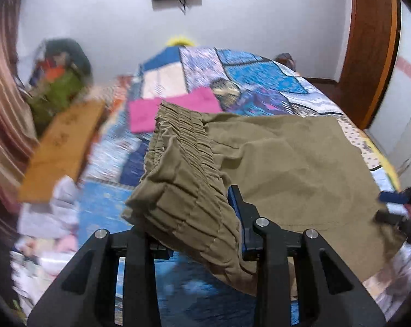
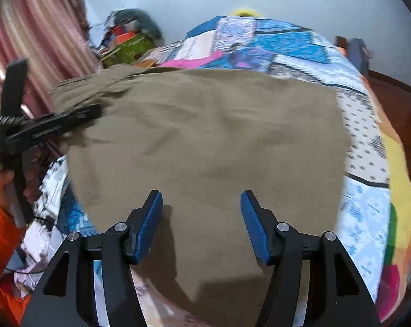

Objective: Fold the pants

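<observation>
Olive-khaki pants (image 1: pixel 287 158) lie on a patchwork bedspread (image 1: pixel 260 81). My left gripper (image 1: pixel 197 218) is shut on the gathered elastic waistband (image 1: pixel 183 158) and holds it lifted off the bed; only its right blue pad (image 1: pixel 236 199) shows, the left one is under the cloth. In the right wrist view the pants (image 2: pixel 205 136) spread flat across the bed. My right gripper (image 2: pixel 201 218) is open and empty, its blue pads (image 2: pixel 150 218) just above the near part of the cloth. The left gripper also shows in the right wrist view (image 2: pixel 55 125), at the far left.
A folded pink cloth (image 1: pixel 172 106) lies beyond the waistband. An orange board (image 1: pixel 63 147) and a pile of clutter (image 1: pixel 58 81) sit at the bed's left. A striped curtain (image 2: pixel 36 32) hangs at left, a wooden door (image 1: pixel 369 41) at right. The bedspread (image 2: pixel 369 163) drops off at right.
</observation>
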